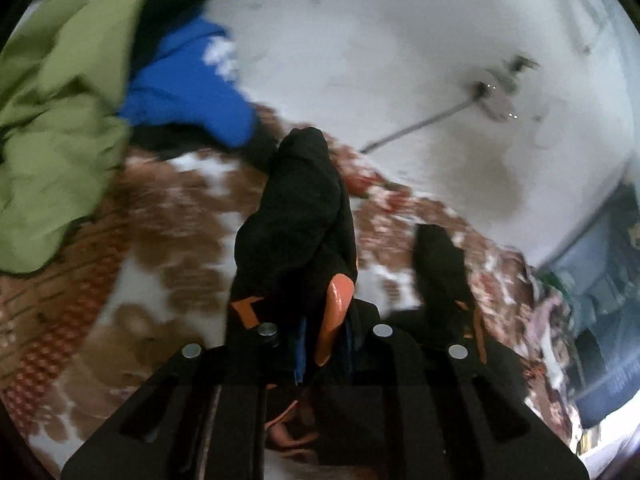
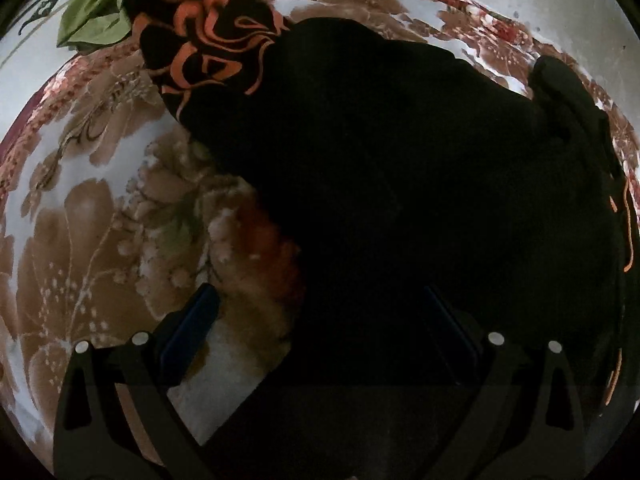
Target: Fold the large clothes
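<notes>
Left tool lifting a pinch of the black garment; right tool waiting, spread, over the rest.

The left tool (image 1: 320, 320) was clamped together on a fold of the black garment (image 1: 296, 208), which stood up straight ahead of its tips, clear of the patterned blanket (image 1: 168, 240) below. Beyond it, up and to the left, lay a blue garment (image 1: 188, 92) and a green one (image 1: 60, 120), with bare floor (image 1: 360, 40) farthest off. The right tool (image 2: 320, 344) pointed steeply down, jaws apart and holding nothing, with the garment's dark bulk directly ahead and its orange-patterned part (image 2: 212, 36) far off to the upper left. This looked like the opening of a fold: one edge raised. Next, the right tool would likely need to close on a matching edge so both could spread the cloth flat.
</notes>
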The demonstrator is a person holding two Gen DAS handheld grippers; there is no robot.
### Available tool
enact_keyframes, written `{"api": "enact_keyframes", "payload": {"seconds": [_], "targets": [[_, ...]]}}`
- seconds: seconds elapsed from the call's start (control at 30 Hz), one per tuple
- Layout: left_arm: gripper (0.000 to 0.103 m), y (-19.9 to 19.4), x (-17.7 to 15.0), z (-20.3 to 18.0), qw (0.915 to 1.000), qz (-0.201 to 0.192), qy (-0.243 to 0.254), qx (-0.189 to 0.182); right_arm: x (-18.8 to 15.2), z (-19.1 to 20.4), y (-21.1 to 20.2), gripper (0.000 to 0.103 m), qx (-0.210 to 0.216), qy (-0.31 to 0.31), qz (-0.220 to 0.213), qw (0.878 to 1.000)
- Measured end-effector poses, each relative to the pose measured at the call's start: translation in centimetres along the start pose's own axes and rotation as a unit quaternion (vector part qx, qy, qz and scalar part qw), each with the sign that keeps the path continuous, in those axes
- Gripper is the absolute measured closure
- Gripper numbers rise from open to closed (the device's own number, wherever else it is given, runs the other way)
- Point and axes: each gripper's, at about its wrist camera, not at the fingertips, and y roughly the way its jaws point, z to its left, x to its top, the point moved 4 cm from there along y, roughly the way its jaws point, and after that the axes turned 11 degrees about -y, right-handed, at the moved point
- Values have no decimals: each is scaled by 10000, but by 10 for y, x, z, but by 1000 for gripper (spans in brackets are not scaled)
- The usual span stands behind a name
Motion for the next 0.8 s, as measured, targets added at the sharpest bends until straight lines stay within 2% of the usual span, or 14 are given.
{"api": "enact_keyframes", "payload": {"seconds": [0.23, 0.33, 0.4, 0.43, 0.53, 0.67, 0.8], "targets": [[91, 24, -34, -118, 9950, 520, 588, -612, -1, -2, -7, 5, -26, -42, -32, 10000], [91, 29, -49, -169, 9920, 573, 634, -934, -2, -17, -40, 4, -523, 102, -326, 9980], [91, 34, -64, -208, 9891, 605, 633, -1184, -8, -20, -49, 5, -760, -39, -223, 9969], [91, 36, -68, -219, 9883, 610, 666, -1228, -13, -18, -46, 5, -722, -136, -75, 9973], [91, 54, -100, -264, 9849, 793, 698, -1374, -25, -12, -35, 5, -568, -262, 144, 9979], [91, 90, -159, -319, 9800, 1186, 491, -1520, -28, -8, -36, 5, -739, -457, -14, 9962], [91, 126, -222, -366, 9771, 1303, 1173, -1209, -30, -6, -49, 5, -830, -520, -190, 9950]]}}
